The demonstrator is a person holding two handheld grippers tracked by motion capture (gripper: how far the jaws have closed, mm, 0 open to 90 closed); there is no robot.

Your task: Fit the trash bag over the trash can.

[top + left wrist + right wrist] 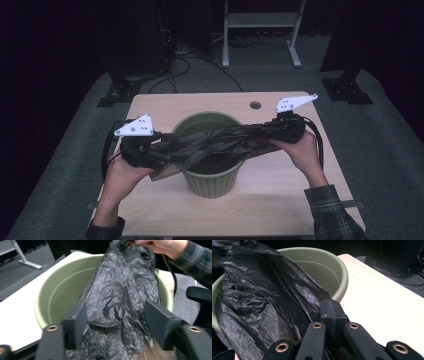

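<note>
**Black bag stretched over green bin**

High view: the black bag (pixel 215 142) is held across the green bin (pixel 210 180) on the wooden table (pixel 290 195); dark floor lies around.

Left gripper view: the left gripper (pixel 115 315) is parted, bag between its jaws.

Right gripper view: the right gripper (pixel 333 312) is clamped on the bag's edge.

The green bin (pixel 210 180) stands mid-tabletop (pixel 280 200), nearer the front edge, and blocks the centre. A black plastic bag (pixel 220 142) stretches across its mouth from rim to rim, closing most of the way in from above; a gap stays open at the far rim. Bare wood lies along the far edge, toward both front corners and down the right edge, wide enough for a gripper to pass. Each hand's trailing cable (pixel 319 145) hangs at the side edges.
</note>
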